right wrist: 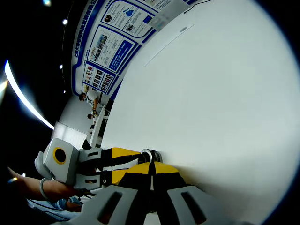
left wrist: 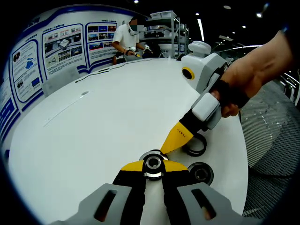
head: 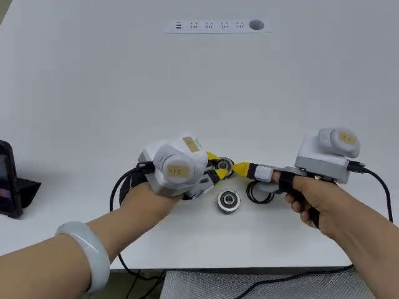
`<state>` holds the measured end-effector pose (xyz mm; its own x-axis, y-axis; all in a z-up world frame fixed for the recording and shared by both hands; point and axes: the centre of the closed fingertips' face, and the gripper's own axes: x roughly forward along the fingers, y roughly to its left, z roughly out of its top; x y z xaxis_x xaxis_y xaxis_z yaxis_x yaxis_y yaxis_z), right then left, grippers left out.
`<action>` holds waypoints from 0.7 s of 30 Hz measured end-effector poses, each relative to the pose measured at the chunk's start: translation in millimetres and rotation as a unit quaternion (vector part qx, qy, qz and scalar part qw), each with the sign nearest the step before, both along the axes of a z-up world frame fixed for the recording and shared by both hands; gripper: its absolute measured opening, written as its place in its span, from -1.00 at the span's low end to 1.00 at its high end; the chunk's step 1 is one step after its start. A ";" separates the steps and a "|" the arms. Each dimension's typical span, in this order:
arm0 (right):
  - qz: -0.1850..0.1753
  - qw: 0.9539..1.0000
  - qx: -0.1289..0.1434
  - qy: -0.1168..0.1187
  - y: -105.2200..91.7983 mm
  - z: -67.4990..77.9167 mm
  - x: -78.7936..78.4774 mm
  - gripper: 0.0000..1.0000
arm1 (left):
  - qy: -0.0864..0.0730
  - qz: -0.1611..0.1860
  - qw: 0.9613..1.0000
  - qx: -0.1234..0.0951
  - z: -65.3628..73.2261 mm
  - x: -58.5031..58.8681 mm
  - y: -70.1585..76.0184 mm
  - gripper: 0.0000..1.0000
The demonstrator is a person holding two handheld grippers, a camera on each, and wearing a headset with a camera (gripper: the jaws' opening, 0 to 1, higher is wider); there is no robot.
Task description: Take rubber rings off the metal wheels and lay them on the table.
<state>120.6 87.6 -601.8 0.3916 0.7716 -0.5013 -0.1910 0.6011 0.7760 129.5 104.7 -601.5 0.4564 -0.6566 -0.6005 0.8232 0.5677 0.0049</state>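
Observation:
My left gripper (head: pixel 216 172) (left wrist: pixel 153 169) is shut on a small metal wheel (head: pixel 223 166) (left wrist: pixel 153 162), held just above the white table (head: pixel 206 93). From the right, my right gripper (head: pixel 239 168) (right wrist: pixel 150 170) comes in with its yellow jaws shut. Their tip touches the rim of that wheel (right wrist: pixel 150 154); whether rubber is pinched between them I cannot tell. A second wheel (head: pixel 229 200) (left wrist: pixel 201 172) lies flat on the table in front. Loose black rubber rings (head: pixel 258 192) (left wrist: pixel 194 145) lie under the right gripper.
A white power strip (head: pixel 218 25) lies at the far side of the table. A dark device on a stand (head: pixel 9 180) sits at the left edge. Black cables (head: pixel 121 187) trail from both grippers over the near table edge.

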 end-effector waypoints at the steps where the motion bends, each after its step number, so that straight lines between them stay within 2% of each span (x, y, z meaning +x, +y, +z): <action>1: 0.001 1.000 -0.001 0.000 0.1 0.1 0.0 -0.95 | 0.000 0.000 1.000 0.000 0.0 0.0 -0.1 -0.73; 21: 0.008 1.000 -0.006 -0.012 4.4 5.3 -0.8 -0.97 | 0.002 -0.001 1.000 0.002 0.0 -0.4 -0.4 -0.73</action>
<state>119.8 92.0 -596.5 0.3915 0.7719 -0.5009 -0.2185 0.6068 0.7643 129.1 104.3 -601.5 0.4528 -0.6544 -0.6056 0.8242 0.5663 0.0044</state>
